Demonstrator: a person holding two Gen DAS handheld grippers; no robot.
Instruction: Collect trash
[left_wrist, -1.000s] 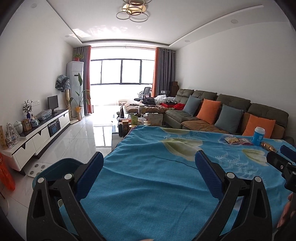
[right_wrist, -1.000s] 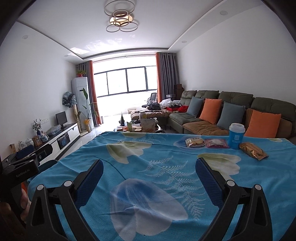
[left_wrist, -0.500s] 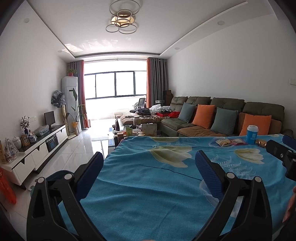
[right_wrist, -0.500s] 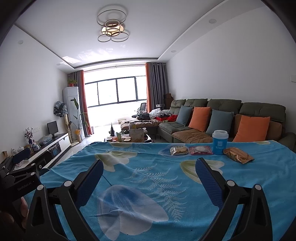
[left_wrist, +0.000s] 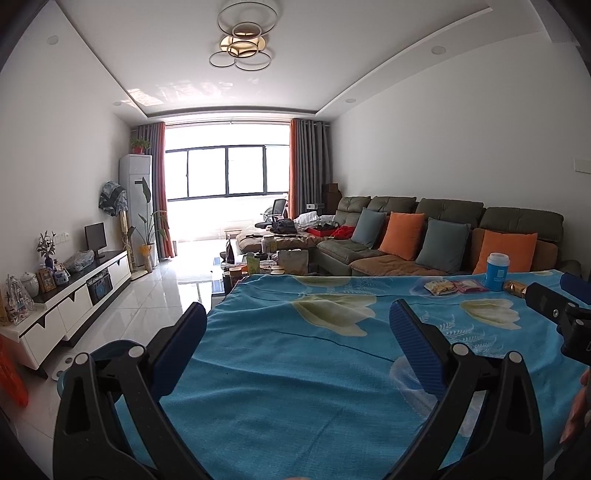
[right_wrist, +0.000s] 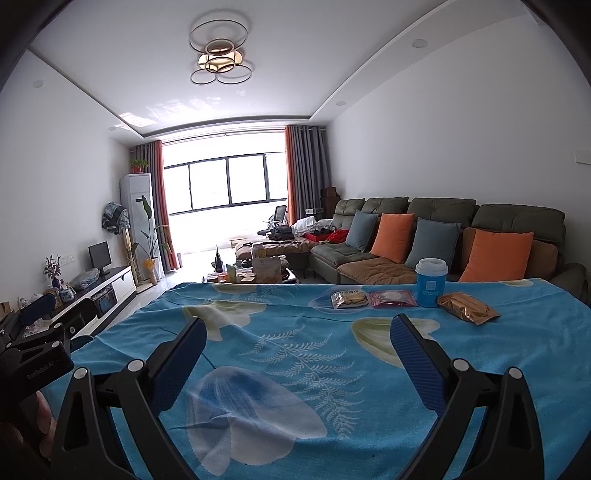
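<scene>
On the far side of a table with a blue flowered cloth (right_wrist: 288, 354) lie a clear snack packet (right_wrist: 349, 298), a pink packet (right_wrist: 393, 297), a blue paper cup with a white lid (right_wrist: 430, 282) and a gold wrapper (right_wrist: 467, 312). They also show in the left wrist view: snack packet (left_wrist: 439, 286), pink packet (left_wrist: 469, 285), cup (left_wrist: 497, 271), gold wrapper (left_wrist: 516, 288). My right gripper (right_wrist: 297, 339) is open and empty over the near cloth. My left gripper (left_wrist: 297, 338) is open and empty at the table's left edge.
A teal bin (left_wrist: 107, 354) stands on the floor below the table's left edge. A sofa with orange and grey cushions (right_wrist: 424, 240) runs along the right wall. A cluttered coffee table (left_wrist: 266, 262) and a TV cabinet (left_wrist: 70, 295) stand beyond.
Both grippers have tilted upward, so the ceiling fills more of each view. The right gripper has swung right, so the trash sits nearer its centre. Both stay open.
</scene>
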